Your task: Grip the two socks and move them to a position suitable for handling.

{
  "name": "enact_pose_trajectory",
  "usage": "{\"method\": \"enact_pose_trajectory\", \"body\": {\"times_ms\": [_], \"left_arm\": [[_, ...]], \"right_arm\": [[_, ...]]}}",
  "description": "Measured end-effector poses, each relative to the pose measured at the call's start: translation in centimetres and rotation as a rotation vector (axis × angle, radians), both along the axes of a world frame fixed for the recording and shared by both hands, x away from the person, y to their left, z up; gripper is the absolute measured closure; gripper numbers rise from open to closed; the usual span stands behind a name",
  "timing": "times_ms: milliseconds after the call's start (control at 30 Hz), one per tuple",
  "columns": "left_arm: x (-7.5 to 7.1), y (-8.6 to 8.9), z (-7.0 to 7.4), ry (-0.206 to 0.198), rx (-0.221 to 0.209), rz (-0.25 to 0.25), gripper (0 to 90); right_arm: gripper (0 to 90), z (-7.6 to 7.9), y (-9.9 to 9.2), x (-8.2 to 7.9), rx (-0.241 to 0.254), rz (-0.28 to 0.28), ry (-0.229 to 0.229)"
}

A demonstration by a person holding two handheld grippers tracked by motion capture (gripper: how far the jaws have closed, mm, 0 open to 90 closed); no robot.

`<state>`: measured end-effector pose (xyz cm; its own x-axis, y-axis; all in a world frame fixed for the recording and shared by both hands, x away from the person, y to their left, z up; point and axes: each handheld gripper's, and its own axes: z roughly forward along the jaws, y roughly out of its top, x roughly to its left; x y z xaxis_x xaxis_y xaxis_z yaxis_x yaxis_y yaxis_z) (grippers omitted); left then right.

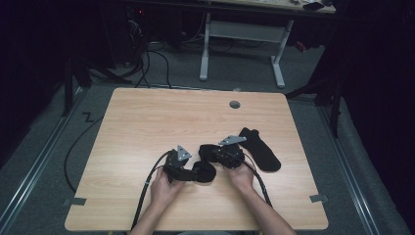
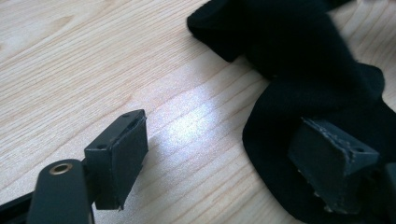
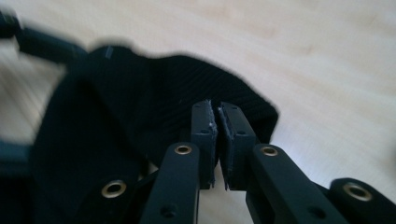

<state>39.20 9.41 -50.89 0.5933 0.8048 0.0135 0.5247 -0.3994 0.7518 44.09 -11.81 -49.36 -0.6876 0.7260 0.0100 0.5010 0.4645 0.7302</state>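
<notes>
Black knit fabric is what I have in hand: one sock [image 1: 205, 164] lies crumpled on the near middle of the table [image 1: 147, 127], between my two grippers. I count two socks in all; the second sock [image 1: 259, 148] lies flat and stretched out just to the right of my right gripper [image 1: 226, 155], apart from the first.

In the right gripper view, the pads [image 3: 205, 128] stand almost together over the dark cloth, with only a thin slit between them. I cannot tell whether a fold of the sock [image 3: 140, 116] is pinched there or merely lies behind them.

My left gripper [image 1: 188, 172] has its jaws wide. In the left gripper view, one pad [image 2: 122, 154] sits over bare wood and the other pad [image 2: 331, 161] rests against the edge of the sock [image 2: 299, 70], with open tabletop between them, so nothing is clamped.

Two hands come in from the near edge, one on each gripper, and a cable trails from each back toward me. One round grey grommet [image 1: 235, 104] sits near the far edge of the table. Beyond it stands one white-legged desk [image 1: 242, 34] on the grey floor.
</notes>
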Motion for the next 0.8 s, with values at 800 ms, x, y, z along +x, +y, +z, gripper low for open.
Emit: {"method": "enact_pose_trajectory", "body": {"times_ms": [800], "left_arm": [[0.0, 0.0, 0.0, 0.001, 0.001, -0.002, 20.8]], "right_arm": [[55.9, 1.9, -0.8, 5.1, 0.043, -0.19, 0.062]]}}
